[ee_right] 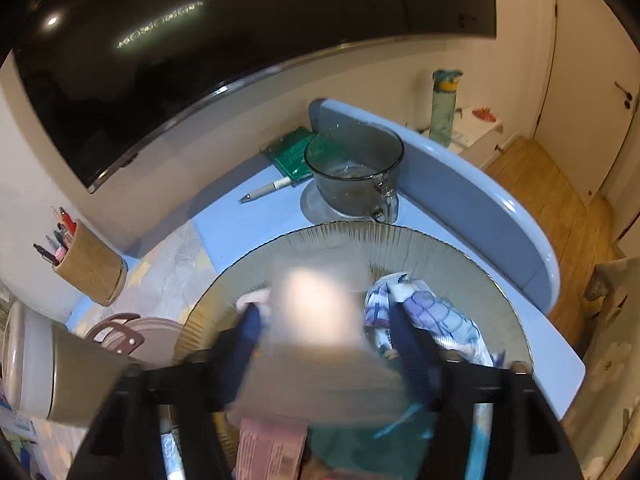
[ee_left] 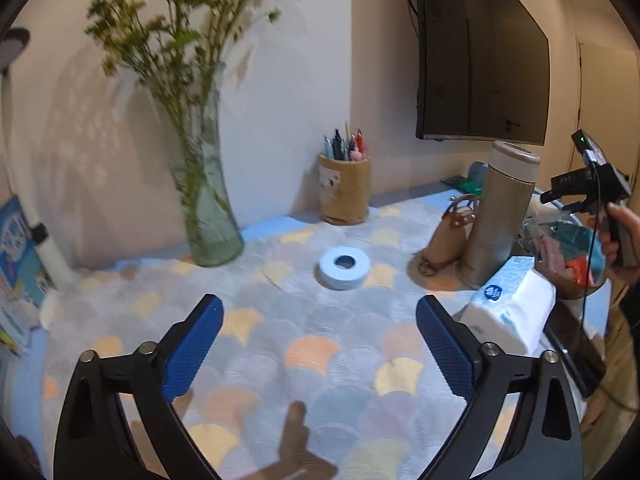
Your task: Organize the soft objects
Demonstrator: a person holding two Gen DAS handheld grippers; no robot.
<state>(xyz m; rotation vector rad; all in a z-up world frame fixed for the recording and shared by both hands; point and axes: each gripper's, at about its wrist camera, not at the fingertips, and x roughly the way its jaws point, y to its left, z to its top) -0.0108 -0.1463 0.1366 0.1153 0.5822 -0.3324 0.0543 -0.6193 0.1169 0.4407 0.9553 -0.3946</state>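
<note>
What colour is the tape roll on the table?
Light blue tape roll, clearest in the left wrist view.

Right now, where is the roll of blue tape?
In the left wrist view the roll of blue tape lies flat mid-table, between the vase and the thermos.

From here I can read nothing. The tissue pack [ee_left: 510,308], right of my left gripper [ee_left: 320,334], carries a round blue emblem, and the pink packet [ee_right: 272,448] has print, both too blurred.

Vase [ee_left: 208,216], pen pot [ee_left: 344,190], thermos [ee_left: 500,216].
</note>
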